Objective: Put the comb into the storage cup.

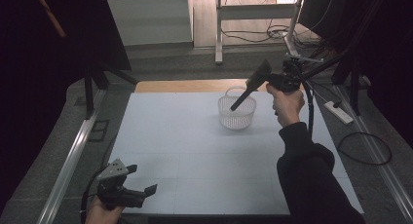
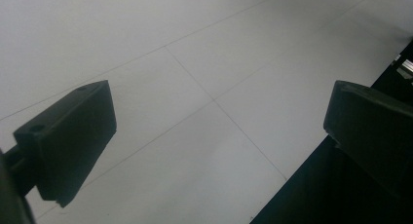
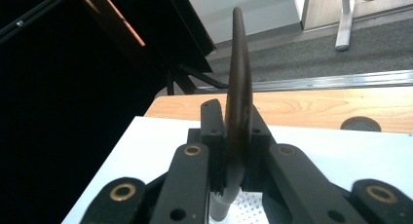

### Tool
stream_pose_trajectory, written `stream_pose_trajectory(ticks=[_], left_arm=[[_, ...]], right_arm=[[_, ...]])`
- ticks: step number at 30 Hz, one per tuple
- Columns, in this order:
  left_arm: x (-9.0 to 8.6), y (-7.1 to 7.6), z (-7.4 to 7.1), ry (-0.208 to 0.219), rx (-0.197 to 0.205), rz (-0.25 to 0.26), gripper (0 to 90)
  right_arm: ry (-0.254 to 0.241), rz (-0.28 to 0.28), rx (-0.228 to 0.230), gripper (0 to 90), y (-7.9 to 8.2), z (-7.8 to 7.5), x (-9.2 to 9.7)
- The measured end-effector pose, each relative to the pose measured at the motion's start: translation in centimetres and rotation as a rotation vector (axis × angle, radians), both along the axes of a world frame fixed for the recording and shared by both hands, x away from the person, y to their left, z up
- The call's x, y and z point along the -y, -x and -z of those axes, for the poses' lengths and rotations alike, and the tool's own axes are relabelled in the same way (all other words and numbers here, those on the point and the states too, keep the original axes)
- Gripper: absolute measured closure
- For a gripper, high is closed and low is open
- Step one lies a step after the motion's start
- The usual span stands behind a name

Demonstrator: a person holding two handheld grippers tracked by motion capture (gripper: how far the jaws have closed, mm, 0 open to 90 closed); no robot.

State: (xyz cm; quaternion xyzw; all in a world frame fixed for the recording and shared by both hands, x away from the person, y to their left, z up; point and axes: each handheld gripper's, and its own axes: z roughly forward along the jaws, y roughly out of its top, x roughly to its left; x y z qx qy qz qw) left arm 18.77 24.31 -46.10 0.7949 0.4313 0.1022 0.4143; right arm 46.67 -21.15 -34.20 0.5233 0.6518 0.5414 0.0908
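Note:
My right gripper point(image 1: 265, 80) is held up over the far right of the white table top point(image 1: 185, 151), shut on a dark, flat utensil point(image 1: 253, 85). The utensil's broad end points up and away, and its handle slants down into a white mesh basket point(image 1: 237, 114). In the right gripper view the gripper point(image 3: 233, 118) pinches the utensil point(image 3: 239, 78) edge-on, with a bit of the basket point(image 3: 249, 207) below. My left gripper point(image 1: 142, 180) rests low at the near left corner, open with nothing between its fingers. In the left gripper view it point(image 2: 219, 121) faces bare table top point(image 2: 195, 48).
A wooden strip point(image 1: 185, 86) borders the table's far edge, with a small dark round disc point(image 3: 360, 123) on it. Metal rails point(image 1: 73, 151) run along both sides. A power strip point(image 1: 339, 112) and cables point(image 1: 365, 148) lie on the floor at right. A stand point(image 1: 311, 63) rises behind the right hand.

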Motion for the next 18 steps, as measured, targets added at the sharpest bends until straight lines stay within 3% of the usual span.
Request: stream_pose_trajectory(ticks=[18], left_arm=[[0.0, 0.0, 0.0, -0.004, -0.004, -0.006, 0.0]], right_arm=[[0.006, -0.002, -0.022, 83.7, -0.7, 3.3, -1.0]])
